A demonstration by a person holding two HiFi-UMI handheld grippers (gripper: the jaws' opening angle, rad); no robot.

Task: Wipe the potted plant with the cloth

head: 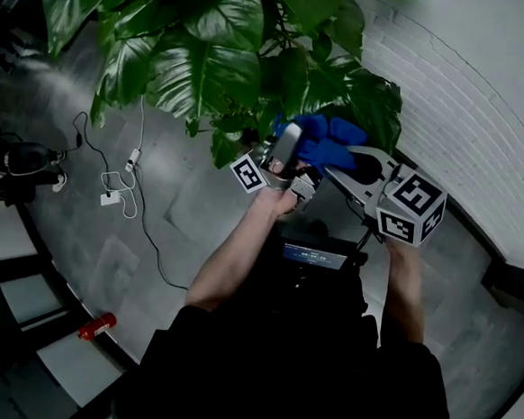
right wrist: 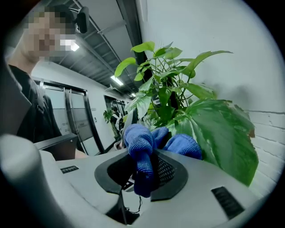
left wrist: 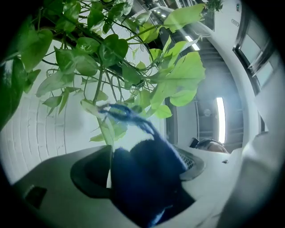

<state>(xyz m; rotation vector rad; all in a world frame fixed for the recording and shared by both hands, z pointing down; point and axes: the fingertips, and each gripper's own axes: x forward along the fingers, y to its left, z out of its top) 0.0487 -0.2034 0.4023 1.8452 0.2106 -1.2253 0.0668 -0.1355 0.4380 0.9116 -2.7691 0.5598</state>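
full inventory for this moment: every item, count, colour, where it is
plant: 1, green, top of head view, above both grippers; pot not made out
cloth: 1, blue, among the lower leaves, between the two grippers
cables: a few, black and white, on the floor at left
red object: 1, red, floor at lower left; kind unclear
device with screen: 1, black, at the person's chest
brick wall: 1, white, right side
floor: 1, grey, under the plant
left gripper: 1, grey with black-and-white marker cube, jaws on the cloth
right gripper: 1, grey with marker cube, jaws on the cloth
left forearm: 1, bare, centre
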